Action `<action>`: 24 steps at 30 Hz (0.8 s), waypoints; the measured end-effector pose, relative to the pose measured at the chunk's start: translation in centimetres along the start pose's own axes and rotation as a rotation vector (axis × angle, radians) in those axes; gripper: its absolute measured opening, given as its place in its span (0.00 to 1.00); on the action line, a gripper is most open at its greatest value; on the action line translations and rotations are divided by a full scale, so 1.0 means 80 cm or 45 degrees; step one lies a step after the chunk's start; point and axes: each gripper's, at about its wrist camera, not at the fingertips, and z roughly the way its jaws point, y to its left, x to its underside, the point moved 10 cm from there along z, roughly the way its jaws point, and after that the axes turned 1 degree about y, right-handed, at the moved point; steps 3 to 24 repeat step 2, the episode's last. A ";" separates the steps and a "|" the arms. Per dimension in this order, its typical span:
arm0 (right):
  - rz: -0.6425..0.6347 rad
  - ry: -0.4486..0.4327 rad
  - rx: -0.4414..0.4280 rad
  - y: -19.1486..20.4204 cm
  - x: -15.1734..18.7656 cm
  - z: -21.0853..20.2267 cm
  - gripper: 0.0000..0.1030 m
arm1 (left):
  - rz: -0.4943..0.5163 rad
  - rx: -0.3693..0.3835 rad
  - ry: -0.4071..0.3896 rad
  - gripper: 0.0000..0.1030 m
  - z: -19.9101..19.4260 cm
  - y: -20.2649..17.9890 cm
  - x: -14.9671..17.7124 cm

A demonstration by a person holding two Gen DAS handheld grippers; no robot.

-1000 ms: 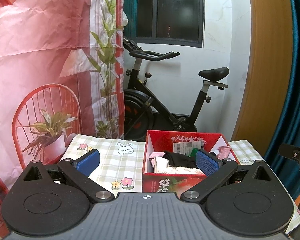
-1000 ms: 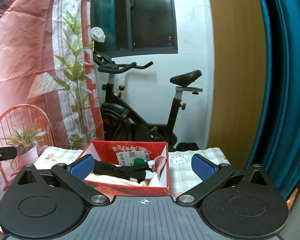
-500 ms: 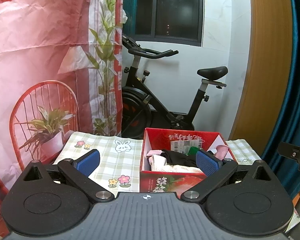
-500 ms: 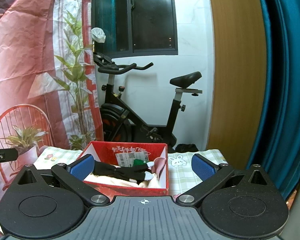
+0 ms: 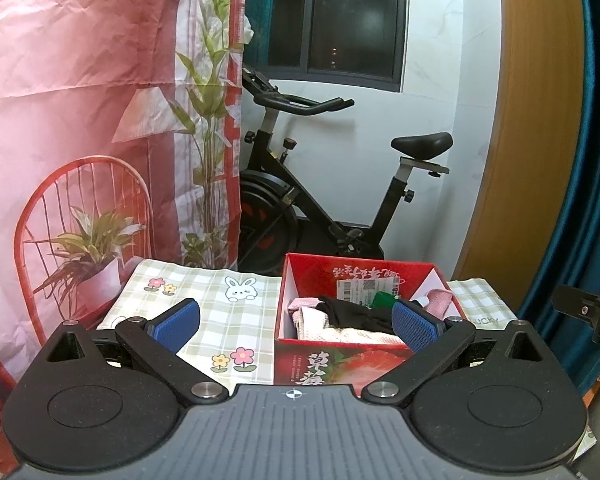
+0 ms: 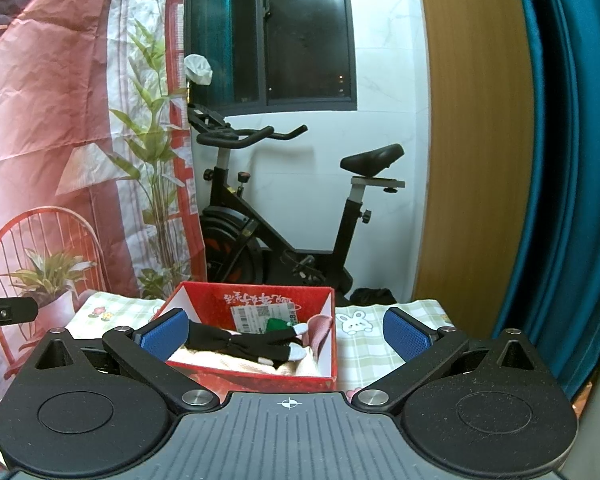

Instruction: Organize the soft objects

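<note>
A red cardboard box [image 5: 340, 364] [image 6: 260, 378] stands on the checked tablecloth. Inside it lie a black garment [image 5: 348, 314] [image 6: 244, 344], cream knitted cloth [image 5: 340, 334] [image 6: 220, 360], pink cloth [image 5: 438, 300] [image 6: 320, 326] and a small green item [image 5: 382, 300] [image 6: 276, 324]. My left gripper [image 5: 294, 322] hangs open in front of the box, its left finger over the cloth, its right finger over the box's right side. My right gripper [image 6: 286, 332] is open too, with the box between its fingers and slightly to the left. Neither holds anything.
The checked tablecloth [image 5: 220, 308] [image 6: 364, 332] with rabbit and flower prints covers a small table. Behind it stand a black exercise bike [image 5: 320, 200] [image 6: 284, 216], a printed pink backdrop [image 5: 80, 120], a wooden panel [image 6: 472, 140] and a teal curtain [image 6: 568, 160].
Both grippers have drawn back and risen slightly from the box. Both stay open and nothing in the box has moved.
</note>
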 end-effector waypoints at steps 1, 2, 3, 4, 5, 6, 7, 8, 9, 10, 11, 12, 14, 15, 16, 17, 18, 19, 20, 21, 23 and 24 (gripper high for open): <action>0.000 0.000 0.000 0.000 0.000 0.000 1.00 | -0.001 -0.001 0.001 1.00 0.000 0.000 0.000; -0.001 0.000 0.000 0.000 0.000 0.000 1.00 | -0.002 -0.003 0.002 1.00 0.000 0.000 0.000; -0.001 0.000 0.000 0.000 0.000 0.000 1.00 | -0.002 -0.003 0.002 1.00 0.000 0.000 0.000; -0.001 0.000 0.000 0.000 0.000 0.000 1.00 | -0.002 -0.003 0.002 1.00 0.000 0.000 0.000; -0.001 0.000 0.000 0.000 0.000 0.000 1.00 | -0.002 -0.003 0.002 1.00 0.000 0.000 0.000; -0.001 0.000 0.000 0.000 0.000 0.000 1.00 | -0.002 -0.003 0.002 1.00 0.000 0.000 0.000; -0.001 0.000 0.000 0.000 0.000 0.000 1.00 | -0.002 -0.003 0.002 1.00 0.000 0.000 0.000; -0.001 0.000 0.000 0.000 0.000 0.000 1.00 | -0.002 -0.003 0.002 1.00 0.000 0.000 0.000; -0.001 0.000 0.000 0.000 0.000 0.000 1.00 | -0.002 -0.003 0.002 1.00 0.000 0.000 0.000; -0.001 0.000 0.000 0.000 0.000 0.000 1.00 | -0.002 -0.003 0.002 1.00 0.000 0.000 0.000; -0.001 0.000 0.000 0.000 0.000 0.000 1.00 | -0.002 -0.003 0.002 1.00 0.000 0.000 0.000; -0.001 0.000 0.000 0.000 0.000 0.000 1.00 | -0.002 -0.003 0.002 1.00 0.000 0.000 0.000; -0.001 0.000 0.000 0.000 0.000 0.000 1.00 | -0.002 -0.003 0.002 1.00 0.000 0.000 0.000; -0.001 0.000 0.000 0.000 0.000 0.000 1.00 | -0.002 -0.003 0.002 1.00 0.000 0.000 0.000; -0.001 0.000 0.000 0.000 0.000 0.000 1.00 | -0.002 -0.003 0.002 1.00 0.000 0.000 0.000; -0.001 0.000 0.000 0.000 0.000 0.000 1.00 | -0.002 -0.003 0.002 1.00 0.000 0.000 0.000; -0.001 0.000 0.000 0.000 0.000 0.000 1.00 | -0.002 -0.003 0.002 1.00 0.000 0.000 0.000; -0.001 0.000 0.000 0.000 0.000 0.000 1.00 | -0.002 -0.003 0.002 1.00 0.000 0.000 0.000; -0.001 0.000 0.000 0.000 0.000 0.000 1.00 | -0.002 -0.003 0.002 1.00 0.000 0.000 0.000; -0.001 0.000 0.000 0.000 0.000 0.000 1.00 | -0.002 -0.003 0.002 1.00 0.000 0.000 0.000; -0.001 0.000 0.000 0.000 0.000 0.000 1.00 | -0.002 -0.003 0.002 1.00 0.000 0.000 0.000; -0.001 0.000 0.000 0.000 0.000 0.000 1.00 | -0.002 -0.003 0.002 1.00 0.000 0.000 0.000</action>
